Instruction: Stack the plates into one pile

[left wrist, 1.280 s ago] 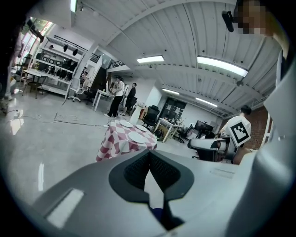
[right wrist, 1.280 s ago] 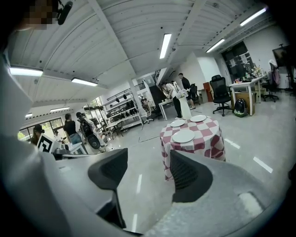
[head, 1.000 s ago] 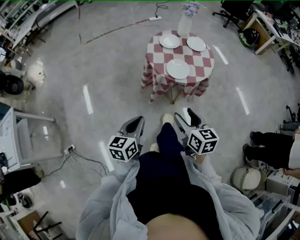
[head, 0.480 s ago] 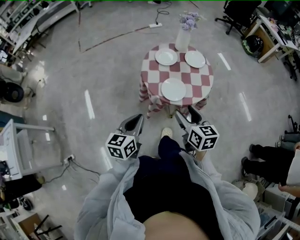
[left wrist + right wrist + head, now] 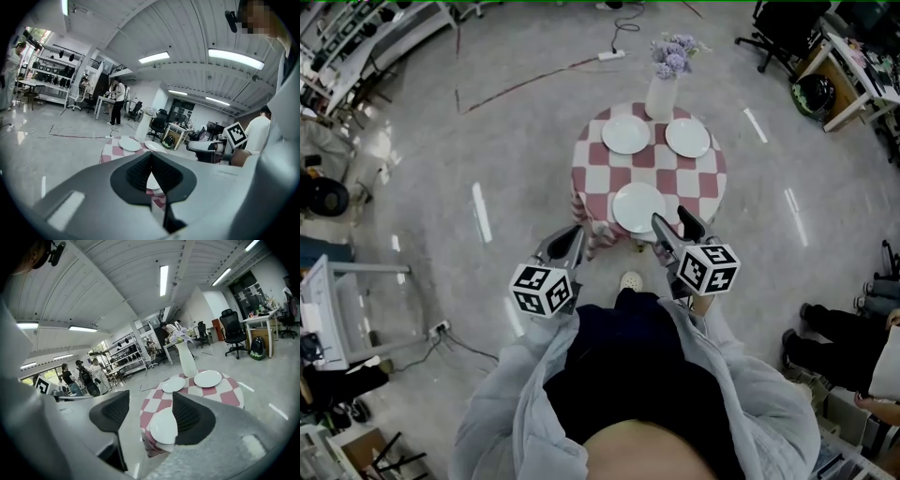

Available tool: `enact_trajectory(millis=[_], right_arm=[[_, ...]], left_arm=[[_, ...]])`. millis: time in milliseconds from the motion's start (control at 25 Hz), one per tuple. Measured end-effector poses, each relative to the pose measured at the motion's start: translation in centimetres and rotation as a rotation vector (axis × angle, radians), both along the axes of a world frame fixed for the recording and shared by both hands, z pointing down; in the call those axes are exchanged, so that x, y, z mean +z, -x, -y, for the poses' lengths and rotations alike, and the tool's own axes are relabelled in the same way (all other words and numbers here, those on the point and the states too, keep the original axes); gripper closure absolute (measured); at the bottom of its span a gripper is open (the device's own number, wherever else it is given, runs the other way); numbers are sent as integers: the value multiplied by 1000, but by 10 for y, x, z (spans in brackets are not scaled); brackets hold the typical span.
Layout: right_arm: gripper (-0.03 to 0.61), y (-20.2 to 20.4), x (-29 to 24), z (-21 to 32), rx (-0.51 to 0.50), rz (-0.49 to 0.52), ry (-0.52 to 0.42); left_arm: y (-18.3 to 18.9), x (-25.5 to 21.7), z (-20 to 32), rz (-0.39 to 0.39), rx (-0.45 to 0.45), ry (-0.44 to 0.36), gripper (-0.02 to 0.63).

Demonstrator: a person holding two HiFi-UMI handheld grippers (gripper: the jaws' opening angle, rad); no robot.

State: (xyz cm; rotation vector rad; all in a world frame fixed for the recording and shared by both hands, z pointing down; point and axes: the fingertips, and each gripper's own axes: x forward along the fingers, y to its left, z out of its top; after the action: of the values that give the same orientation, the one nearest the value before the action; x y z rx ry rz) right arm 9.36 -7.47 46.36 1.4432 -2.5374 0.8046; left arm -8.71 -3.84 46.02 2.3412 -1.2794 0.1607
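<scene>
A round table (image 5: pixel 705 180) under a red-and-white check cloth carries three white plates. The near plate (image 5: pixel 638 206) lies at the front edge, and two far plates (image 5: pixel 625 134) (image 5: pixel 687 137) lie side by side at the back. My right gripper (image 5: pixel 671 221) hangs open and empty at the table's front edge, right of the near plate (image 5: pixel 163 426). My left gripper (image 5: pixel 572 236) is off the table's front left; its pads meet at the tips (image 5: pixel 150 157) with nothing in them. The far plates (image 5: pixel 129 144) (image 5: pixel 154 146) show beyond it.
A white vase of purple flowers (image 5: pixel 661 89) stands at the table's back edge behind the plates. A power strip and cable (image 5: pixel 609 54) lie on the floor beyond. Desks and office chairs (image 5: pixel 787 37) stand at the back right, and a seated person's legs (image 5: pixel 839 328) are at the right.
The table has come nearer in the head view, from far ahead to right in front of both grippers. Both grippers moved forward together; their jaws look unchanged.
</scene>
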Motion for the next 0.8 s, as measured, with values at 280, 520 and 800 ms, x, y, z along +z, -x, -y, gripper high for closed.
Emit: enact_trajectory(millis=[280,520,800], right_arm=[[297,-14,12,16,-2,30,55],[296,-16,31,29,33,143,163],[296,-11,46,57,107,510,332]], left_arm=[[-21,2,18,-31,6,-1,603],[-14,26,19,-34,-34,74,603],[-1,34,46,-3,-17,91,603]])
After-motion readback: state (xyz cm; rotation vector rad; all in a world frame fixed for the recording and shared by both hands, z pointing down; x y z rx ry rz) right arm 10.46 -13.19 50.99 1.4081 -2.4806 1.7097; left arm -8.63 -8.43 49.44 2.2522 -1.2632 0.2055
